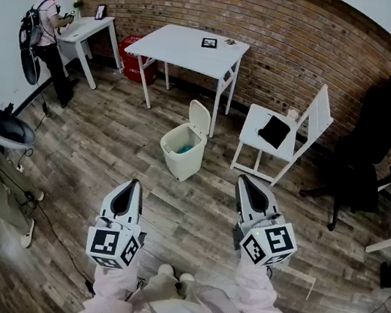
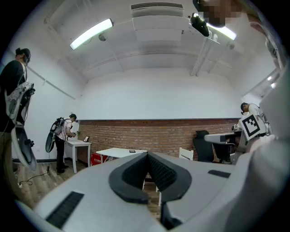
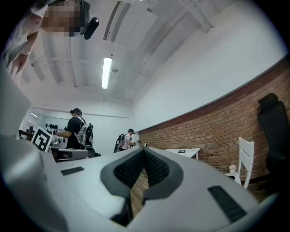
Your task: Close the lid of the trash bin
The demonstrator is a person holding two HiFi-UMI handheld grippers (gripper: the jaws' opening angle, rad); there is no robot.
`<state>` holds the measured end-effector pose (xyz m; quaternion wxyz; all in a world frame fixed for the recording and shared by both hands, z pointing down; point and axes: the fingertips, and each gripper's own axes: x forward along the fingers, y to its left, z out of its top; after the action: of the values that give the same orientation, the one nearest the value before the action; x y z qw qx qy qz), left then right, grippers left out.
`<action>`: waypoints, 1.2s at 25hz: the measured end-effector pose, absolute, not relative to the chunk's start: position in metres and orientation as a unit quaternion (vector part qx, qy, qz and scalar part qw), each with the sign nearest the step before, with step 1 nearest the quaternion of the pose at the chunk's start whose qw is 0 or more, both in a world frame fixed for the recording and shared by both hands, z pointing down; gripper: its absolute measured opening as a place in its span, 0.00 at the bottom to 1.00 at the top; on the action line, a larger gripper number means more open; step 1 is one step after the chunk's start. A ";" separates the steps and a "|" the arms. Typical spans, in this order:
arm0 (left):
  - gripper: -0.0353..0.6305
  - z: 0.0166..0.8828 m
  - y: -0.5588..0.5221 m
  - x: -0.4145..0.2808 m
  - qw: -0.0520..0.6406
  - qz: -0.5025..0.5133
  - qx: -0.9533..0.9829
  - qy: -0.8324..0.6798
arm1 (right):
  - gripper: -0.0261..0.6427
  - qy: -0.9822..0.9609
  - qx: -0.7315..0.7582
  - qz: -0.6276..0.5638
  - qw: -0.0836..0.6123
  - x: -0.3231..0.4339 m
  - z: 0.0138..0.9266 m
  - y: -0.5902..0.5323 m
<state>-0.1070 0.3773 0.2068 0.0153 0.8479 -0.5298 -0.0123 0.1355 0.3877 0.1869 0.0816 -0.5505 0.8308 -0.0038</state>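
Observation:
The cream trash bin (image 1: 182,148) stands on the wood floor beside the white table's leg, with its lid (image 1: 200,118) tipped up and back and something bluish inside. Both grippers hang low in the head view, well short of the bin. My left gripper (image 1: 132,184) is to the bin's lower left, and my right gripper (image 1: 244,181) to its lower right. Each is shut with nothing between its pads. In the left gripper view the left gripper (image 2: 147,154) points level at the brick wall. In the right gripper view the right gripper (image 3: 144,151) tilts slightly upward. Neither gripper view shows the bin.
A white table (image 1: 191,47) stands behind the bin. A white chair (image 1: 282,138) with a black item on its seat is to the right, then a black office chair (image 1: 370,155). A red box (image 1: 139,57), a small desk (image 1: 91,26) and a person (image 1: 50,27) are far left. Cables lie on the floor at left.

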 end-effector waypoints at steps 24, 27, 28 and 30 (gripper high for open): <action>0.04 0.214 0.384 -0.096 0.023 -0.007 0.840 -0.542 | 0.04 0.827 -0.558 -0.002 0.066 0.154 0.202 0.382; 0.04 0.214 0.377 -0.095 0.022 -0.006 0.839 -0.543 | 0.06 0.827 -0.558 0.000 0.070 0.155 0.201 0.373; 0.04 0.214 0.374 -0.096 0.022 -0.007 0.839 -0.544 | 0.10 0.827 -0.557 -0.002 0.072 0.154 0.202 0.369; 0.04 0.216 0.368 -0.097 0.024 -0.006 0.839 -0.544 | 0.18 0.828 -0.556 -0.008 0.073 0.153 0.206 0.362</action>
<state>-0.0968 0.3683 0.2161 0.0238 0.8386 -0.5442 -0.0059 0.1528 0.3624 0.2057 0.0728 -0.5557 0.8282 -0.0084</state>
